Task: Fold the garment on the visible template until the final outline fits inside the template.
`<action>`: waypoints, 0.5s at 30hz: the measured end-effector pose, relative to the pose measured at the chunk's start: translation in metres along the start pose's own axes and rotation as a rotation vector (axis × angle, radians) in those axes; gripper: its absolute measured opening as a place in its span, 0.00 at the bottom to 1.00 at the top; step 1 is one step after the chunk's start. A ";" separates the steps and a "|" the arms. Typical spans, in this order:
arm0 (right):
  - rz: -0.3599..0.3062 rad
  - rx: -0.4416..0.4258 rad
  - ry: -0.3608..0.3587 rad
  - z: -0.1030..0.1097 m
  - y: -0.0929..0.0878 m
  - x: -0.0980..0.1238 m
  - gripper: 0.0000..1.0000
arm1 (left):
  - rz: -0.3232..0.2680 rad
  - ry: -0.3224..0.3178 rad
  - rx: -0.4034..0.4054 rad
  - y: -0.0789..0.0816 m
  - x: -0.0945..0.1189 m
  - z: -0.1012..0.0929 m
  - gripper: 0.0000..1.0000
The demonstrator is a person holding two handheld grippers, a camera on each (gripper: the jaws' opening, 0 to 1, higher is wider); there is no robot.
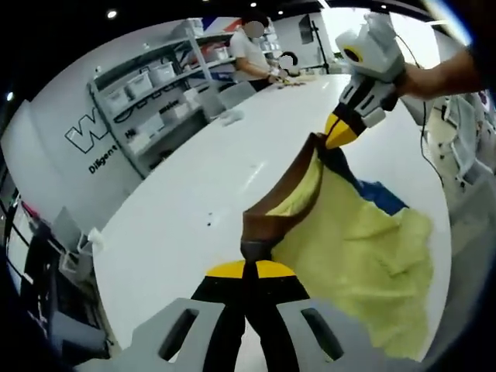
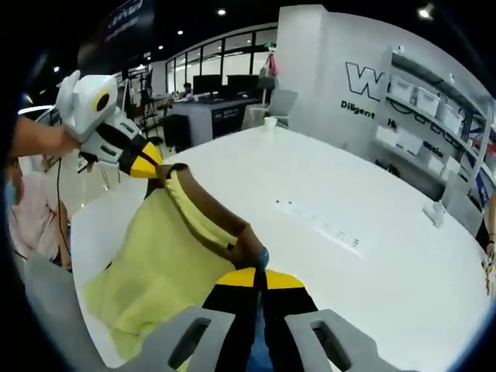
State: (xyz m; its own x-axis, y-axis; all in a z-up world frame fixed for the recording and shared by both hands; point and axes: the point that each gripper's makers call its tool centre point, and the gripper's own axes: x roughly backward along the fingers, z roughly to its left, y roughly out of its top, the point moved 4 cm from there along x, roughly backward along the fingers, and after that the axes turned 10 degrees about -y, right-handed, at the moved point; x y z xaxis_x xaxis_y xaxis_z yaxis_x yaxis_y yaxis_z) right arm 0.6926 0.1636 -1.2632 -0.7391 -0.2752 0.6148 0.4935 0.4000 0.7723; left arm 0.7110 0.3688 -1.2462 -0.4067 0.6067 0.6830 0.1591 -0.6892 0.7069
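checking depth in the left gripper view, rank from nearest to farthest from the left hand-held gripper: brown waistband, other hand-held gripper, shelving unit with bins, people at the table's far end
1. Brown waistband, pinched right at the left hand-held gripper, bottom centre.
2. Right hand-held gripper, upper right, gripping the garment's other end.
3. Shelving unit, upper left, beyond the white table.
4. People, top centre, at the table's far end.
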 end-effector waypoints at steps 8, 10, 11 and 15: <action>0.031 -0.006 -0.010 0.001 -0.009 -0.024 0.00 | 0.049 0.000 0.019 -0.021 -0.026 0.010 0.04; 0.036 -0.005 -0.009 0.002 -0.013 -0.029 0.00 | 0.059 0.003 0.027 -0.026 -0.030 0.010 0.04; 0.038 -0.001 -0.007 0.002 -0.014 -0.031 0.00 | 0.060 0.003 0.027 -0.027 -0.031 0.010 0.04; 0.050 0.007 -0.007 0.000 -0.021 -0.041 0.00 | 0.073 -0.002 0.025 -0.036 -0.042 0.012 0.04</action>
State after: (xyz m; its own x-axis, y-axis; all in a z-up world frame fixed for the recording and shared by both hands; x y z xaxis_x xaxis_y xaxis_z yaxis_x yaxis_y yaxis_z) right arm 0.7122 0.1666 -1.3048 -0.7165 -0.2487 0.6518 0.5269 0.4194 0.7393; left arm 0.7331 0.3735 -1.2982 -0.3914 0.5562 0.7331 0.2103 -0.7216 0.6596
